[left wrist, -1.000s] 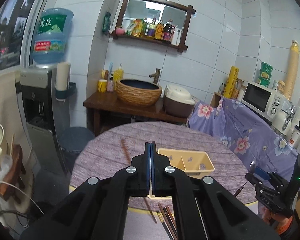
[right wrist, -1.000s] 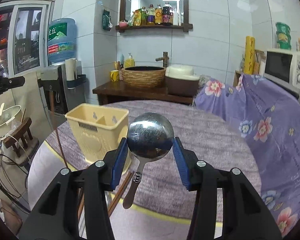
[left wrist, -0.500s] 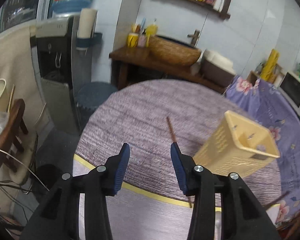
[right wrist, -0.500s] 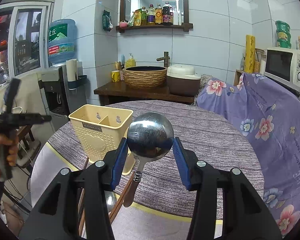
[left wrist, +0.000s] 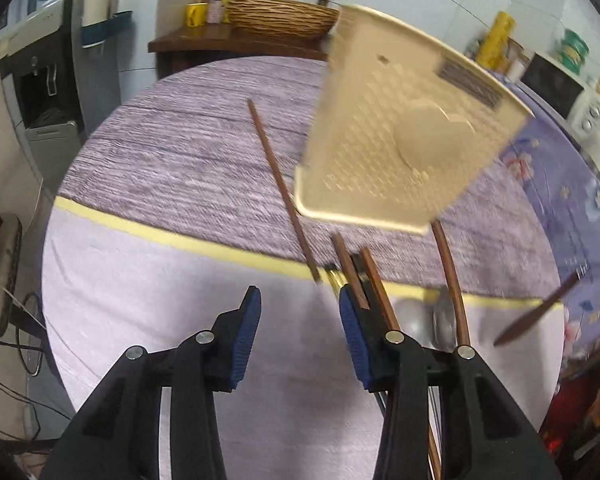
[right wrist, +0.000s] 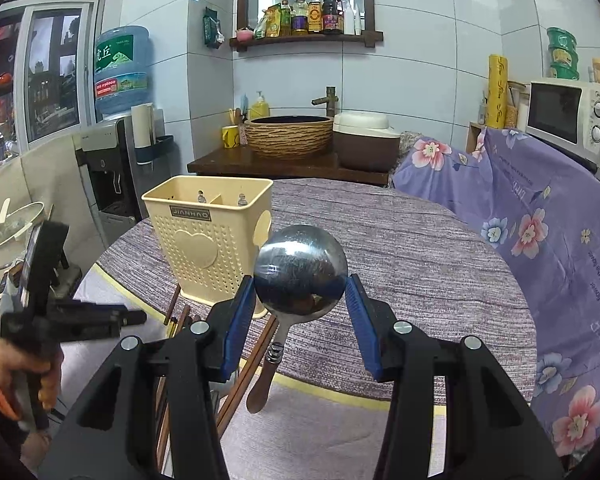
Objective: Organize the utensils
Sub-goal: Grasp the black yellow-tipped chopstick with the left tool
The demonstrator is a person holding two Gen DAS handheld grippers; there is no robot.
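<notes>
While our right gripper (right wrist: 300, 304) pinches the ladle (right wrist: 300, 276) by its bowl just beside the caddy (right wrist: 208, 240) at ten o'clock, our left gripper (left wrist: 298, 332), jaws spread after closing slightly, must next straddle a chopstick (left wrist: 282, 192) at twelve.

Utensil holder (right wrist: 208, 240) upright on round table (right wrist: 420, 248), chopsticks (left wrist: 278, 184) before it — sink basin (right wrist: 288, 136) behind table

Bright ceiling light (mirrored glare) — left view motion-blurred, fisheye-bent edges.
</notes>
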